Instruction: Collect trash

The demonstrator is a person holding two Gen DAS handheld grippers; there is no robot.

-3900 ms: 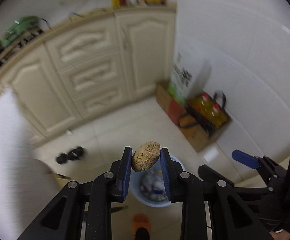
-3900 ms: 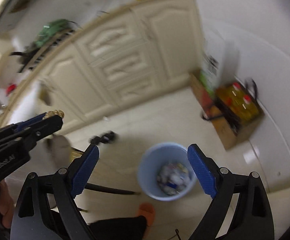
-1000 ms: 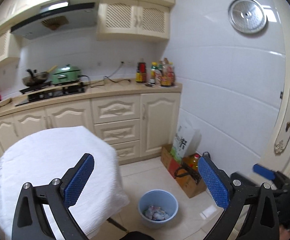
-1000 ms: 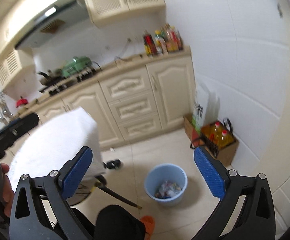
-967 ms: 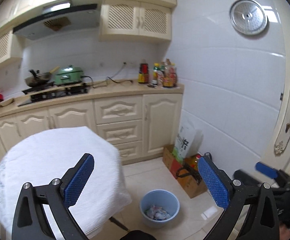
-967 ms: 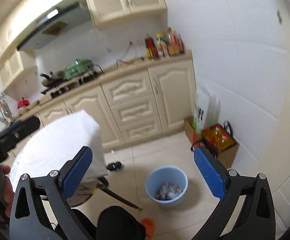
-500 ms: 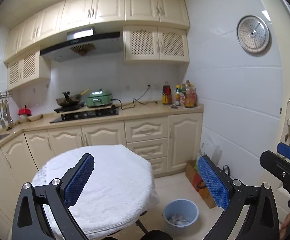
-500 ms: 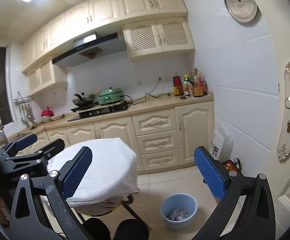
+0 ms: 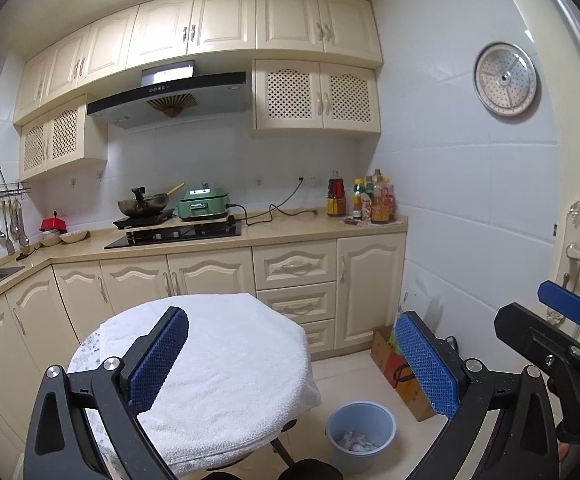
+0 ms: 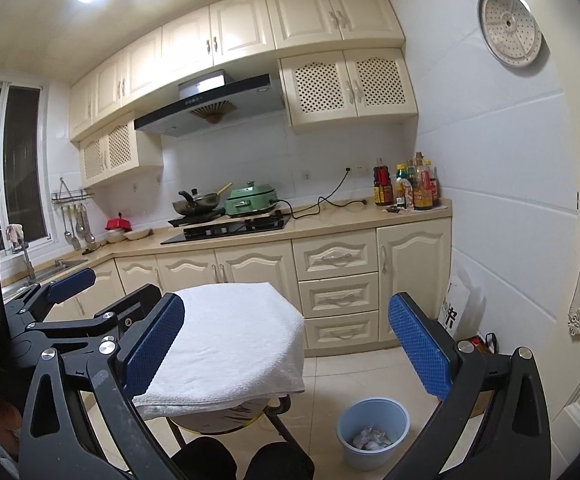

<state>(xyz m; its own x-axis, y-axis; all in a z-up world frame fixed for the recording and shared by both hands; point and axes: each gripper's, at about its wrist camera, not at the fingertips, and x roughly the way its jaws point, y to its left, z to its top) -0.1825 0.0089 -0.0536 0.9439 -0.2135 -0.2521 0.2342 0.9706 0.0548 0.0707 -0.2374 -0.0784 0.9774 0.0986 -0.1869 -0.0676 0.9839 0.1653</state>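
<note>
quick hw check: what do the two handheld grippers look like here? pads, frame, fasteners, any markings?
Both match. The left gripper and right gripper have matte black triangulated frames with cut-out webs, silver round-head screws at the pivots, and long rectangular blue pads with a fine dimpled grid texture. Faint small white lettering shows on the left unit's black body in the right wrist view, too small to read. No cables visible.

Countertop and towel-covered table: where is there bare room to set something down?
The white towel on the table is bare all over. The countertop is free between the stove and the bottles, save a cable. The corner by the red item and bowls is crowded. Both tools are open, empty.
</note>
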